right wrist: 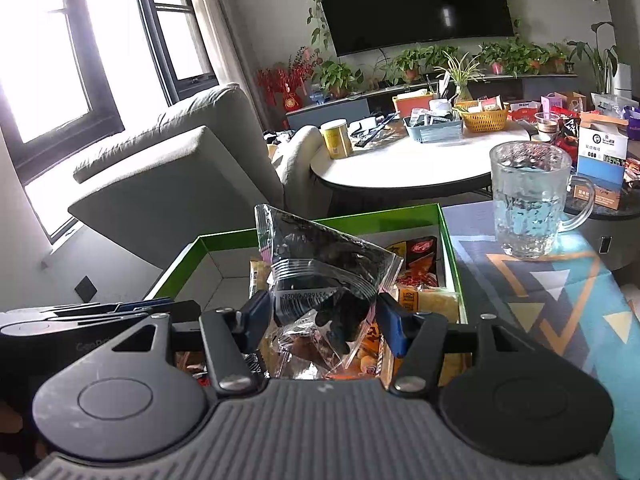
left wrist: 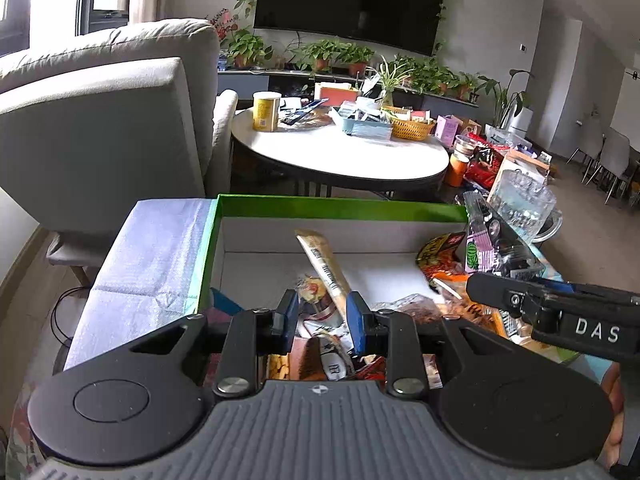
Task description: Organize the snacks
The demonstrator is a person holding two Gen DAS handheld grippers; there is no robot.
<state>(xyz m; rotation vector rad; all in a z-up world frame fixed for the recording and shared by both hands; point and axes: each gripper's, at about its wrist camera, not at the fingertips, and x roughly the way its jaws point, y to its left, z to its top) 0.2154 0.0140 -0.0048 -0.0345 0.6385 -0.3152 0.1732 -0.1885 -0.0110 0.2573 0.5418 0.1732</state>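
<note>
A green-rimmed white box (left wrist: 340, 208) holds several snack packets; it also shows in the right wrist view (right wrist: 384, 216). My left gripper (left wrist: 323, 312) is over the box's near side, shut on a long tan stick-shaped snack packet (left wrist: 322, 264) that leans up and away. My right gripper (right wrist: 324, 320) is above the box, shut on a clear zip bag with dark contents (right wrist: 320, 272). The right gripper's body (left wrist: 560, 316) comes in from the right of the left wrist view, with the clear bag (left wrist: 492, 240) at the box's right rim.
A glass mug (right wrist: 528, 204) stands on the patterned cloth (right wrist: 560, 300) right of the box. A red-orange snack packet (right wrist: 416, 260) lies in the box's far right corner. Behind are a round white table (left wrist: 340, 152) with clutter and a grey sofa (left wrist: 100, 120).
</note>
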